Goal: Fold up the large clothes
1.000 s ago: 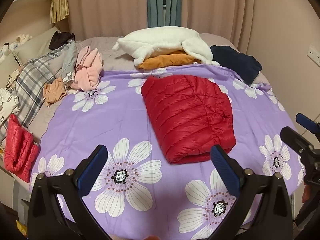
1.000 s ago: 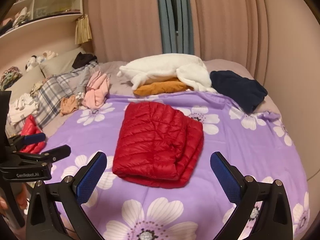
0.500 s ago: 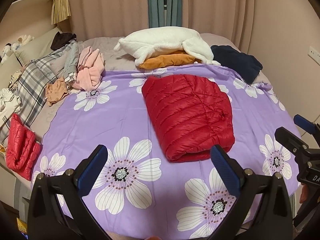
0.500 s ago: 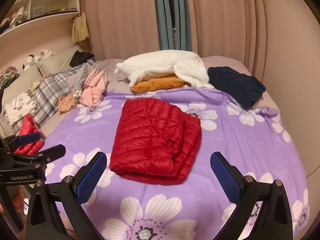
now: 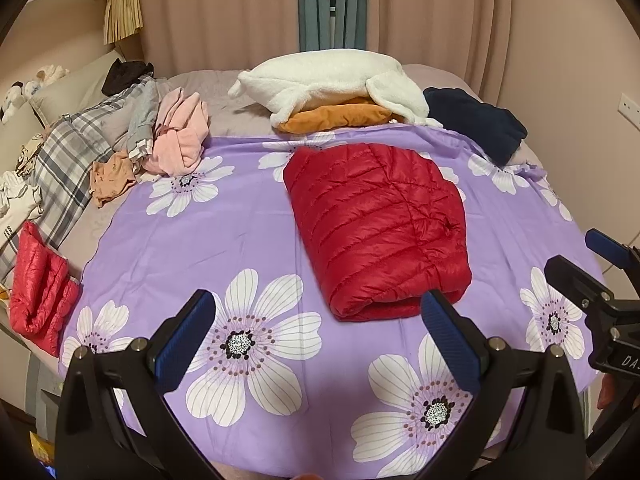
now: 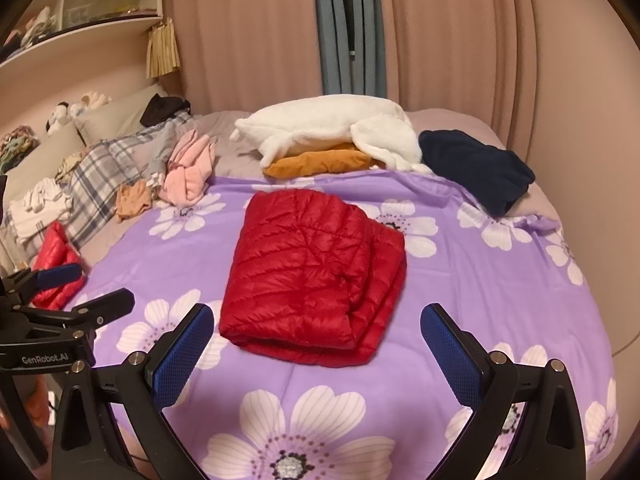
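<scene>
A red quilted down jacket [image 5: 376, 232] [image 6: 312, 280] lies folded into a compact rectangle on the purple flowered sheet [image 5: 224, 240] [image 6: 480, 280]. My left gripper [image 5: 316, 340] hovers open over the sheet's near edge, short of the jacket, nothing between its blue pads. My right gripper [image 6: 318, 354] is open too, just before the jacket's near fold, holding nothing. In the left wrist view the right gripper [image 5: 592, 256] shows at the right edge. At the left edge of the right wrist view the left gripper [image 6: 80, 288] shows.
At the back lie a white fleece [image 5: 332, 80] over an orange garment [image 5: 340, 118], and a navy garment [image 5: 476, 124]. Pink clothes [image 5: 180, 140], a plaid blanket [image 5: 68, 152] and a second red padded piece [image 5: 36, 280] sit left. Curtains stand behind the bed.
Both grippers have drawn back slightly and shifted; the jacket lies still and folded. Neither gripper has changed its opening.
</scene>
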Action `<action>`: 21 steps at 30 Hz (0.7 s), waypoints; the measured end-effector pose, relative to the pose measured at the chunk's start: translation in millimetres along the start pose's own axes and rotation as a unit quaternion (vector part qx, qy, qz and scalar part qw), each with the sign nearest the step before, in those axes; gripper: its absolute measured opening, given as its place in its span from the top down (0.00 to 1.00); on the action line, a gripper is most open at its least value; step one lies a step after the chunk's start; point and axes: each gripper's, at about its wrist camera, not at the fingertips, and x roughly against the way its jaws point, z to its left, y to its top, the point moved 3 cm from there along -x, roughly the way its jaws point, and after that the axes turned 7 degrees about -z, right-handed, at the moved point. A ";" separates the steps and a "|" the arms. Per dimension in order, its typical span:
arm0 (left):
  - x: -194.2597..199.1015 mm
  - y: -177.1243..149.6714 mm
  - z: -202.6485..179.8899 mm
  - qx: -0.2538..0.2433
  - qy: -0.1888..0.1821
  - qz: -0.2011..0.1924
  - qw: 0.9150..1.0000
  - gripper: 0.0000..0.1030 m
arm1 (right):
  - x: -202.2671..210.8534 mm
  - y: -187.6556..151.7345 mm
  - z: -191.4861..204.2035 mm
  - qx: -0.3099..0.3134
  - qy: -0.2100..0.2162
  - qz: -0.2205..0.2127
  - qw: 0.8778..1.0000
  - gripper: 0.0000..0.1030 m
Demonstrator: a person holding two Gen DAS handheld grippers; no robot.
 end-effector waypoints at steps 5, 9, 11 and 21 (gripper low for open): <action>-0.2 -2.3 -1.2 0.000 0.000 0.002 1.000 0.00 | -0.8 -0.6 0.5 0.004 0.002 0.001 1.000 0.01; 0.1 -2.1 -1.6 0.000 0.000 0.001 1.000 0.00 | -0.5 -0.7 0.6 0.003 0.003 0.001 1.000 0.01; 0.2 -3.6 -2.6 -0.002 0.001 0.000 1.000 0.00 | -0.7 -0.6 0.3 0.004 0.001 0.001 1.000 0.01; 3.9 -5.1 -4.6 -0.005 -0.001 -0.004 1.000 0.00 | -0.6 -1.4 2.1 0.005 0.005 0.000 1.000 0.01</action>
